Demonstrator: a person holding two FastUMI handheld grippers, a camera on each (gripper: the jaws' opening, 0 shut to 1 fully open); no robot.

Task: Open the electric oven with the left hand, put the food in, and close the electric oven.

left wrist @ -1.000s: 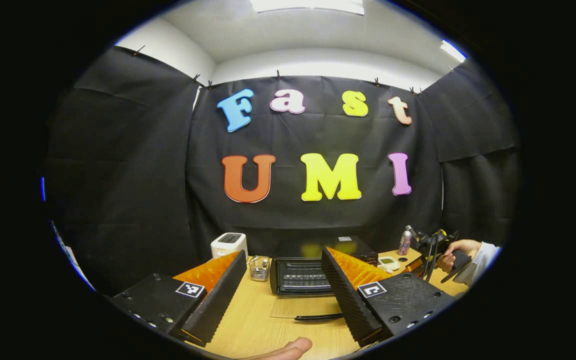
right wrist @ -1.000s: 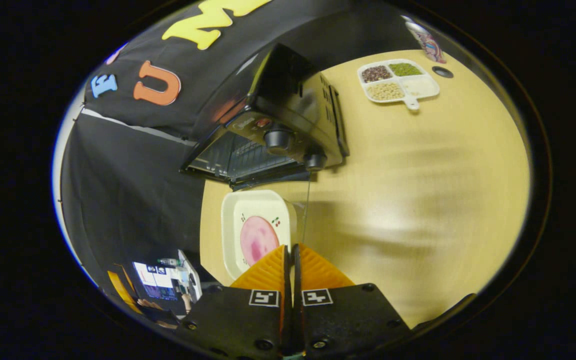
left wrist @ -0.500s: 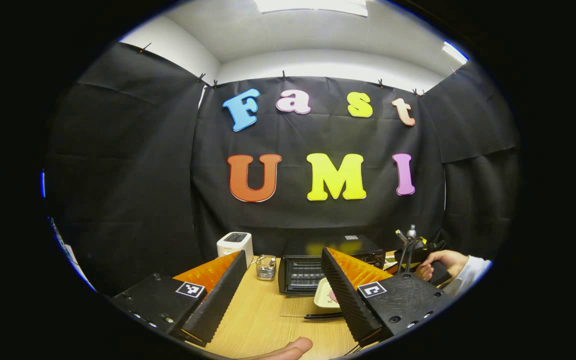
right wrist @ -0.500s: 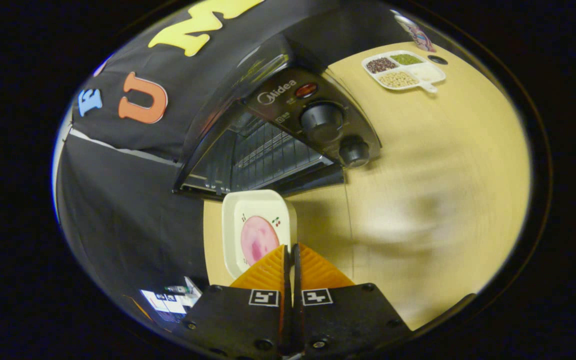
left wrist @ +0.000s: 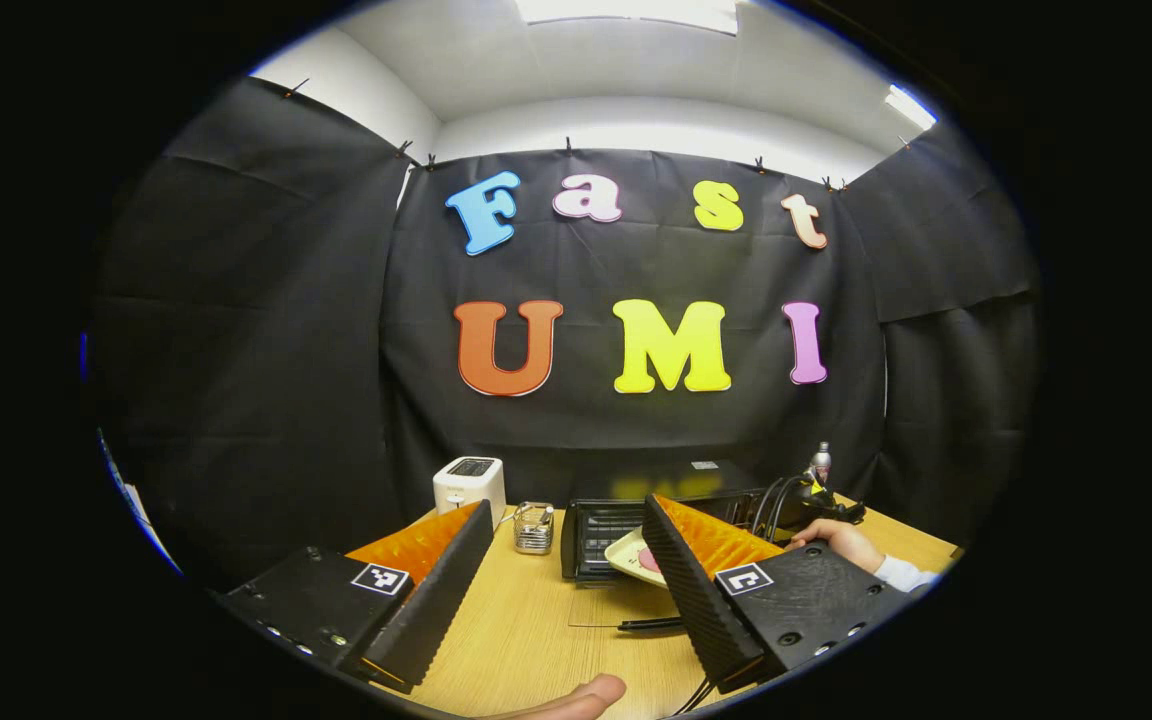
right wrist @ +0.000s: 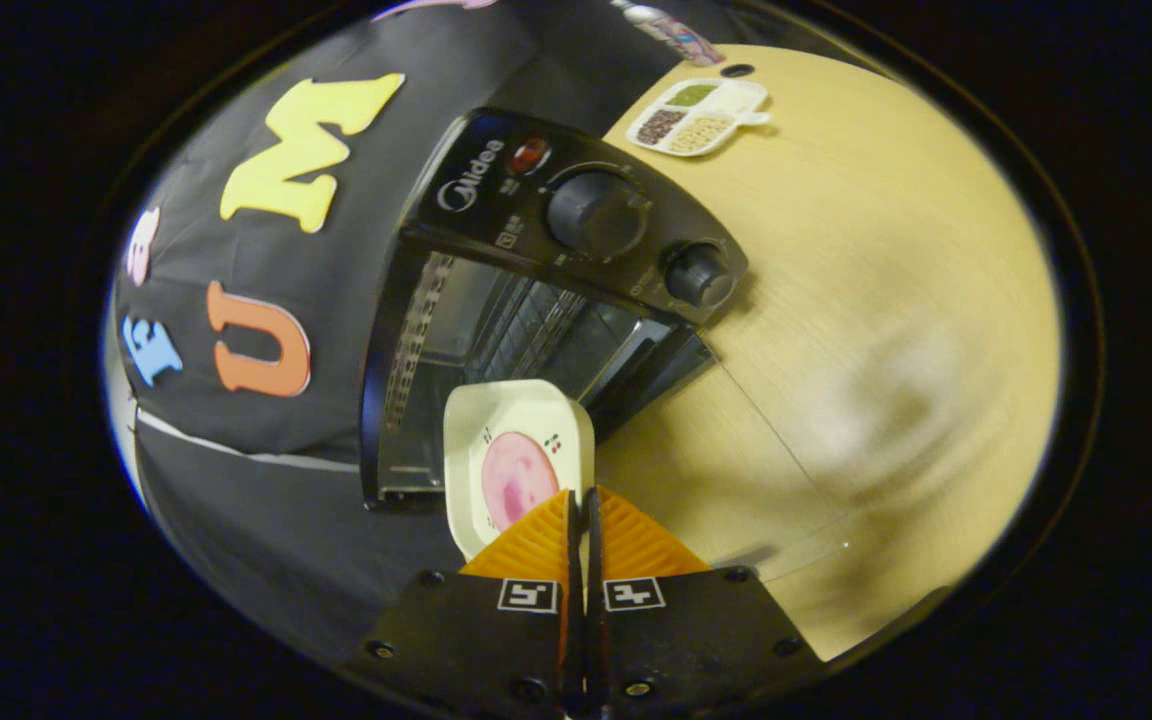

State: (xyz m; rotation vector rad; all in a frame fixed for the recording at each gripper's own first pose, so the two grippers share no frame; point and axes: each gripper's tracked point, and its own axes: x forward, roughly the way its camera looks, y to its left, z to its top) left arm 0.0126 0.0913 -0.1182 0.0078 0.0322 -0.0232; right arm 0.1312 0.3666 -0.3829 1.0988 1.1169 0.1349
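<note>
Clamping plate (right wrist: 516,440) rim: right gripper (right wrist: 582,520), pink food (right wrist: 516,478) inside; left gripper (left wrist: 561,560) fingers apart.

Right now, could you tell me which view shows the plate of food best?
The right gripper view: the plate sits large and unobstructed ahead of the right gripper, which pinches its rim, at the open oven. The left gripper view shows it small, partly hidden behind a finger.

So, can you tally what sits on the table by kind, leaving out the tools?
Appliances: 2, the oven and the toaster.
Food dishes: 2, the plate and the divided tray.
Wire basket: 1.
Bottle: 1.
Total: 6.
</note>
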